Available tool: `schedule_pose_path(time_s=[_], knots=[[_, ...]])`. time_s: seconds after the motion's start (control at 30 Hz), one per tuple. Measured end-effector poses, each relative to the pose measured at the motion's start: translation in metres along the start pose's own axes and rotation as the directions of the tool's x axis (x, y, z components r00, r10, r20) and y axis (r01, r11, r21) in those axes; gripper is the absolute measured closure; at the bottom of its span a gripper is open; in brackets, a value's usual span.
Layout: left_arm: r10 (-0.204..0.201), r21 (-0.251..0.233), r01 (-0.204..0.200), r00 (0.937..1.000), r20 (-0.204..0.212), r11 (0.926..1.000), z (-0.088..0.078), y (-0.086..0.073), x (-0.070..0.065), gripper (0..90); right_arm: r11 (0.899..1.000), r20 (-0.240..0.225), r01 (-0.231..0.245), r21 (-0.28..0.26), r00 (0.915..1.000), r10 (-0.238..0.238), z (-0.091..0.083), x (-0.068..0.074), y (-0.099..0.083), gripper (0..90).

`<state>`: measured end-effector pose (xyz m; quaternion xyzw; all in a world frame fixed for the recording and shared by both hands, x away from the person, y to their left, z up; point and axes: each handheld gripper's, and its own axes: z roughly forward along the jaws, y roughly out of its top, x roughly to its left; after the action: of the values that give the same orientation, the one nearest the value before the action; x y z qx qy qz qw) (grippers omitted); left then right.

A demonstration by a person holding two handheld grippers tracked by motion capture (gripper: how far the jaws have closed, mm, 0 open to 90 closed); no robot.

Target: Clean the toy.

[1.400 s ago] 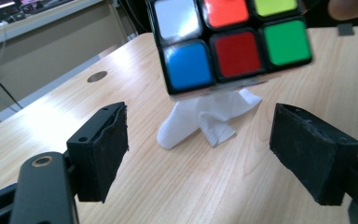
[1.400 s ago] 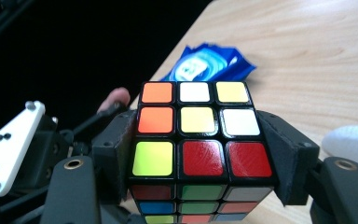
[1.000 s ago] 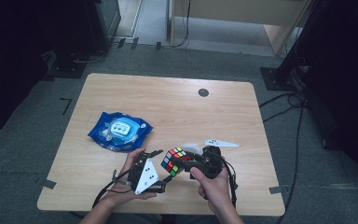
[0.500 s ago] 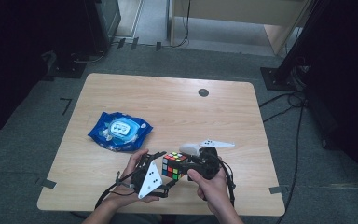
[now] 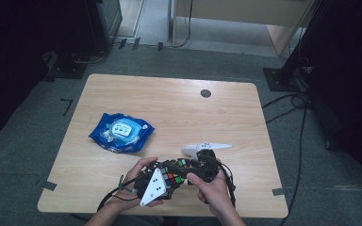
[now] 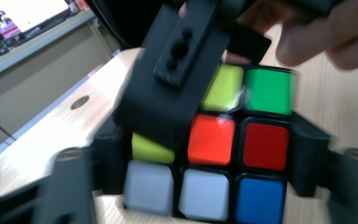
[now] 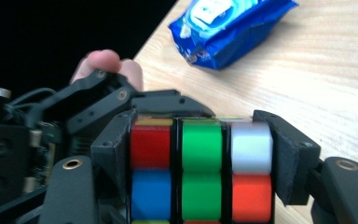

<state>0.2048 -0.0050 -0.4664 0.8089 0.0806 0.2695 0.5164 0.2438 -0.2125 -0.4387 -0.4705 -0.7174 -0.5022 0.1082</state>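
Right tool (image 7: 200,154) clamps the puzzle cube (image 7: 199,170), its faces square to the jaws.

Scrambled colour cube (image 5: 173,175), black-framed, held above near table edge, clamped between both grippers' pads.

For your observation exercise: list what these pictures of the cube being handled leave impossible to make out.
- Puzzle cube, high view: stickers too small, grippers cover it.
- Cube's upper-left stickers, left gripper view: hidden behind the right gripper, blurred.
- Cube's bottom row, right gripper view: cut off by the edge.
- Blue packet: label print too small.
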Motion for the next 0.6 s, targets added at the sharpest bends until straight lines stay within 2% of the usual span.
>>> schedule_pose_path(time_s=[0.17, 0.23, 0.33, 0.4, 0.47, 0.53, 0.57, 0.6], knots=[[-0.052, -0.004, 0.052, 0.9986, -0.006, 0.9986, -0.003, -0.003, 0.009, 34.1, 1.0, -0.024, -0.013, 0.018, 0.9996, 0.013, 0.002, -0.002, -0.001, 33.5], [-0.07, -0.009, 0.069, 0.9973, -0.023, 0.9975, -0.004, -0.003, 0.012, 34.1, 1.0, -0.04, -0.004, 0.017, 0.9992, 0.005, 0.001, -0.002, 0.001, 32.9], [-0.08, -0.001, 0.08, 0.9957, -0.048, 0.9968, -0.007, -0.005, 0.019, 34.1, 1.0, -0.053, 0.018, -0.016, 0.9984, -0.018, -0.01, -0.004, 0.005, 32.2], [-0.096, 0.003, 0.096, 0.9932, -0.066, 0.9954, -0.009, -0.007, 0.024, 34.1, 0.997, -0.052, 0.031, -0.067, 0.9981, -0.035, -0.023, -0.007, 0.009, 32.9], [-0.12, -0.001, 0.12, 0.9899, -0.074, 0.9927, -0.012, -0.009, 0.029, 34.1, 0.992, -0.014, 0.053, -0.11, 0.9984, -0.055, -0.033, -0.011, 0.012, 33.4], [-0.136, 0.0, 0.136, 0.9869, -0.087, 0.9907, -0.014, -0.01, 0.033, 34.1, 0.985, 0.072, 0.092, -0.143, 0.994, -0.083, -0.041, -0.016, 0.013, 35.6], [-0.141, 0.001, 0.141, 0.9857, -0.093, 0.99, -0.014, -0.01, 0.035, 34.1, 0.982, 0.119, 0.111, -0.15, 0.9885, -0.094, -0.043, -0.019, 0.013, 35.9], [-0.147, 0.002, 0.147, 0.9845, -0.097, 0.9891, -0.014, -0.011, 0.036, 34.1, 0.98, 0.174, 0.137, -0.147, 0.9785, -0.111, -0.043, -0.023, 0.012, 36.3]])
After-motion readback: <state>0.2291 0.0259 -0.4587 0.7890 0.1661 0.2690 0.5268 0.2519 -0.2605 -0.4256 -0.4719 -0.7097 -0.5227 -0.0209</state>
